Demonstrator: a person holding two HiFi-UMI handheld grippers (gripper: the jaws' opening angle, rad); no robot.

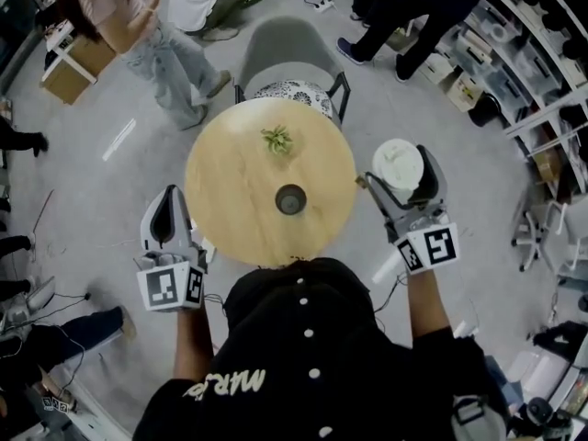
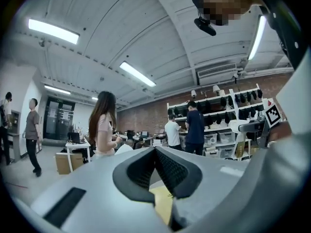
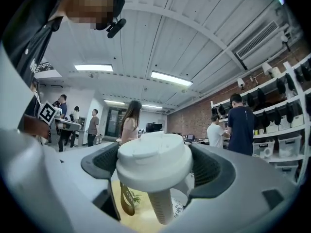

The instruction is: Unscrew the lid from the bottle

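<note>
White plastic lid [image 3: 154, 163] — likely light, stiff, rim-held — sits clamped in right gripper [image 1: 401, 167] beside the table [image 1: 230, 220]; left gripper [image 1: 168, 200] clenched, empty.

Your grey left gripper [image 1: 169, 200] and grey right gripper [image 1: 401, 177] carry black-and-white square markers. The round plastic lid [image 1: 397, 159] is white, the round wooden table [image 1: 230, 214] pale yellow, the leafy sprig [image 1: 277, 140] green.

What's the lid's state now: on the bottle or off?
Off. The right tongs clamp the white lid out beside the table, while the bottle stands on the table with its mouth open.
</note>
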